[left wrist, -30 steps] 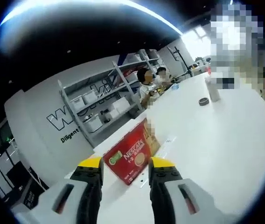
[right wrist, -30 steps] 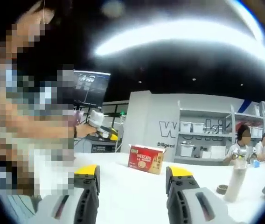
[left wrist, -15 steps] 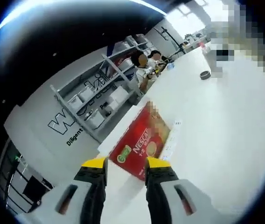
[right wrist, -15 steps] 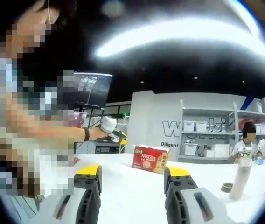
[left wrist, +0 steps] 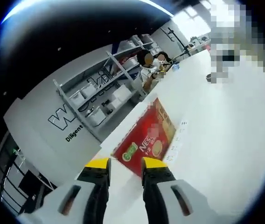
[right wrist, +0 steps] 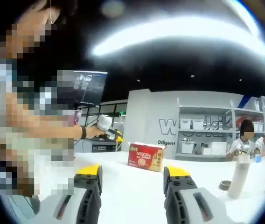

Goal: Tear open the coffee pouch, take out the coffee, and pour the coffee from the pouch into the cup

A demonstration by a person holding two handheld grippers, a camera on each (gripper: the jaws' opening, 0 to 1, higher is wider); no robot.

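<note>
A red Nescafe coffee box [left wrist: 149, 140] lies on the white table [left wrist: 226, 140], just ahead of my left gripper [left wrist: 124, 164]. That gripper is open, and nothing sits between its yellow-tipped jaws. In the right gripper view the same box [right wrist: 145, 156] stands further off, beyond my right gripper [right wrist: 132, 171], which is open and wide over the table. A person's hand holds the left gripper [right wrist: 107, 130] at the left, behind the box. A tall white cup [right wrist: 239, 175] stands at the right. No loose pouch can be made out.
A small dark round object [right wrist: 224, 185] lies beside the cup, and it also shows far off [left wrist: 209, 77] on the table. A white strip [left wrist: 177, 137] lies next to the box. People sit at the table's far end [right wrist: 247, 140]. Grey shelves [left wrist: 100, 100] line the wall.
The left gripper has come closer to the red box, which now looks larger, and its jaws stand a little narrower. The right gripper view has hardly shifted.
</note>
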